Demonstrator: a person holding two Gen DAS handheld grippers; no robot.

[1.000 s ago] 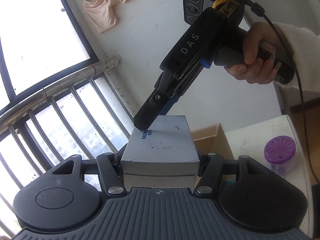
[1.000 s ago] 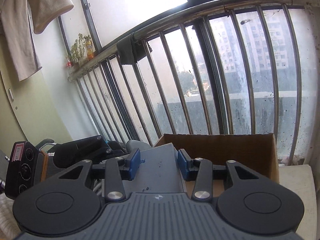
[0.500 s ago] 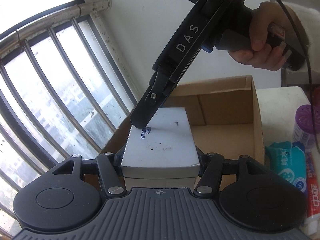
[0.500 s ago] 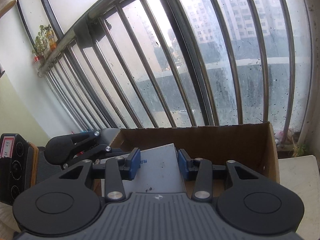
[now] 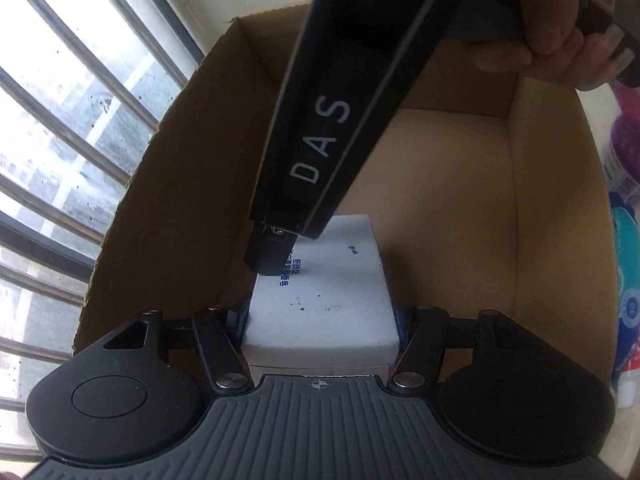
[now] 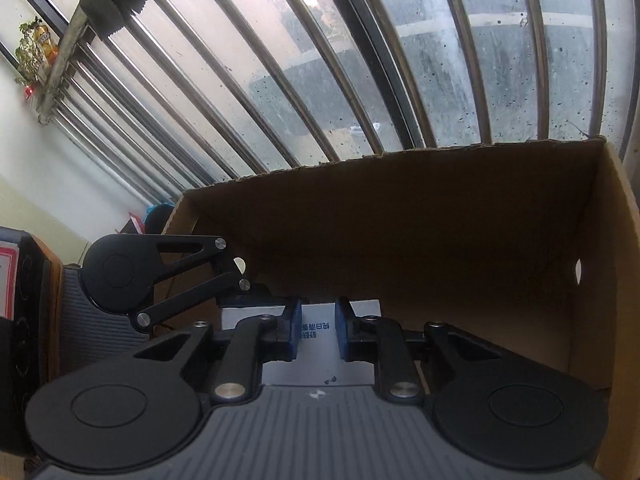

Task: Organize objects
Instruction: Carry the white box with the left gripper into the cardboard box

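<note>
Left wrist view: white carton sat low inside the cardboard box, near-left side, pinched across its width by left gripper. Right gripper rested on top, jaws closing w/ nothing between. Prob. light, stiff; hold by sides. Blue print unreadable; "DAS" on the arm.

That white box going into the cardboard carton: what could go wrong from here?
1. The left gripper alone clamps the white box by its sides, low at the near end; it may tip or slip.
2. The right gripper rests on the box top, its jaws closing with nothing between them, so it may push the box askew.
3. The box hangs close to the cardboard carton wall and could snag there.
</note>
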